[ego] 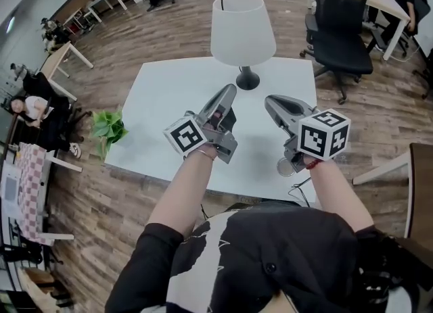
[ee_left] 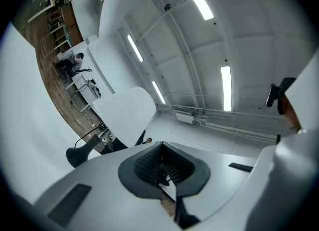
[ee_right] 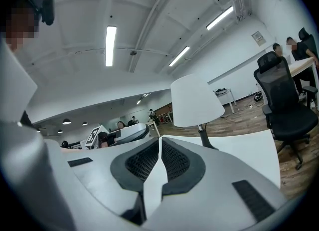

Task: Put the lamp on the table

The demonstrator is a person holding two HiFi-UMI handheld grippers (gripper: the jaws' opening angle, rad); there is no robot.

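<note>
Head view, left to right: a plant beside the white table, seen in no other view; the left gripper; the lamp upright at upper centre on the table's far edge; and the right gripper. Neither gripper touches the lamp. The gripper views show both pairs of jaws pressed together, empty. In the right gripper view, the gripper body cuts off the lamp's base.

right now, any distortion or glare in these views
Head view: fisheye curves the table edges, light is even, lamp sharp. Left gripper view: black rounded corners, ceiling strip lights glare white. Right gripper view: same rounding, lamp crisp, no glare.
</note>
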